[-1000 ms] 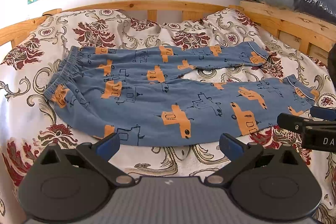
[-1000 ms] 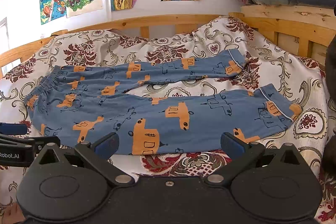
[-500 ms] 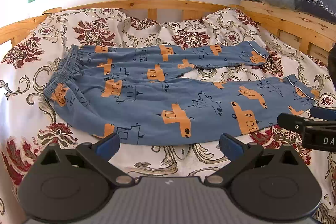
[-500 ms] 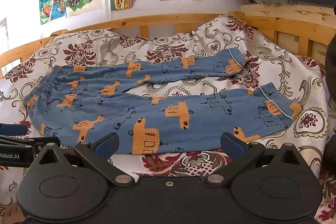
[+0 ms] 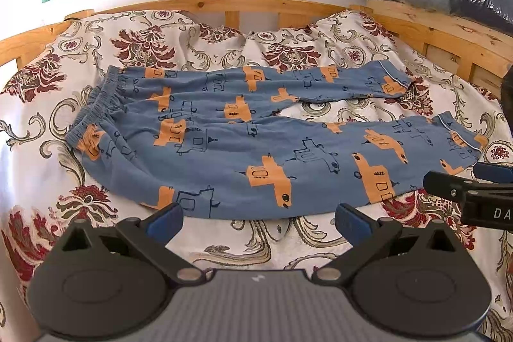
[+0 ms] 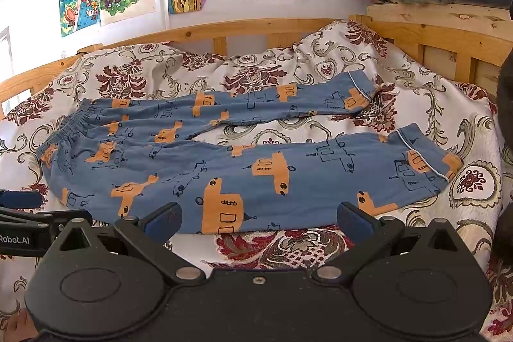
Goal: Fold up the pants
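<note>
Sideways, pants (image 5: 243,149), left gripper (image 6: 19,233) reading "Robot.AI"

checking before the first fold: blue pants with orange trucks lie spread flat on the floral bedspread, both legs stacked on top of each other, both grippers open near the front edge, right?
Not quite: the legs are not stacked. In the right wrist view the pants lie with the two legs apart, a strip of bedspread showing between them. The rest holds: left gripper and right gripper are both open.

White letters "DA", cut off at the frame edge, stood on the right gripper (image 5: 474,181); "Robot.AI" stood on the left gripper (image 6: 32,213).
</note>
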Available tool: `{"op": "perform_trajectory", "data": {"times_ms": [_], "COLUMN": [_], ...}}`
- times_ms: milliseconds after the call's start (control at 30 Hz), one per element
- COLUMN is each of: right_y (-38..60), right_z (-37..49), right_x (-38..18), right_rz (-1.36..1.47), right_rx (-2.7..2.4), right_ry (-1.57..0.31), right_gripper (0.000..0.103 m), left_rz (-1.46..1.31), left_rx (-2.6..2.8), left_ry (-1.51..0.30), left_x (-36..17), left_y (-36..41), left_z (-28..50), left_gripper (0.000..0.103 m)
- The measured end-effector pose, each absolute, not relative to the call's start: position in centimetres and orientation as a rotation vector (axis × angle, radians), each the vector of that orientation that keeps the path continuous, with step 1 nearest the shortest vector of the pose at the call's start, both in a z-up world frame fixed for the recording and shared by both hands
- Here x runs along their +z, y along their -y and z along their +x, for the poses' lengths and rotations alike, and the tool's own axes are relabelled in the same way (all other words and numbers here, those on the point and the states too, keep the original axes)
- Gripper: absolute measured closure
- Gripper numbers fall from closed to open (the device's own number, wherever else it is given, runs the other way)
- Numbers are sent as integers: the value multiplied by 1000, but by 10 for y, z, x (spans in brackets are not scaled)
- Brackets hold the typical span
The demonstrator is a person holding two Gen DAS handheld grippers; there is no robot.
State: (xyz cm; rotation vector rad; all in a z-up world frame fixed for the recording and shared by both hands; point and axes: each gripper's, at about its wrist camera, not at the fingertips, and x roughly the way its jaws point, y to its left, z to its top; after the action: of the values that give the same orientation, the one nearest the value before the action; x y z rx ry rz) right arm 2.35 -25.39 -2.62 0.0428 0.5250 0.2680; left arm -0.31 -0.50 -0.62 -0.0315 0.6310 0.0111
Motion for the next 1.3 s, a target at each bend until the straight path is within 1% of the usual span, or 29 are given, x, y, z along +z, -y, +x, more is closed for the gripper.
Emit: {"op": "perform_trajectory", "data": {"times_ms": [167,267,433,533,733,867,967,1067,1300], "right_y": [255,256,263,263,254,240,226,210,172], "right_z": [31,34,57,79,154,220,271,320,419], "right_x": [-33,-25,-2,20,57,65,60,48,23], "right_rz": [41,41,35,-31,-175,-269,-345,-404,-494], "right_rx": [268,285,349,440,624,721,789,862,1028], "right_ry": [-541,-557,-566,-543,-529,-563,-588,-625,-735], "right_gripper": [1,1,1,1,1,1,1,1,1], "left_rz": [-18,-1,-16,11,156,262,284,264,270], "left_rx": [17,20,42,41,-26,-48,-70,-112,-285], "left_ry": [-644,-644,-659,-658,-648,-658,-706,-768,-835], "left_x": [-6,-5,6,23,68,82,79,62,34], "left_y": [4,2,-13,-26,-57,-73,-86,-101,-118], "left_z": [0,5,28,52,117,174,225,269,361], "left_gripper": [0,0,0,0,0,0,0,0,0]}}
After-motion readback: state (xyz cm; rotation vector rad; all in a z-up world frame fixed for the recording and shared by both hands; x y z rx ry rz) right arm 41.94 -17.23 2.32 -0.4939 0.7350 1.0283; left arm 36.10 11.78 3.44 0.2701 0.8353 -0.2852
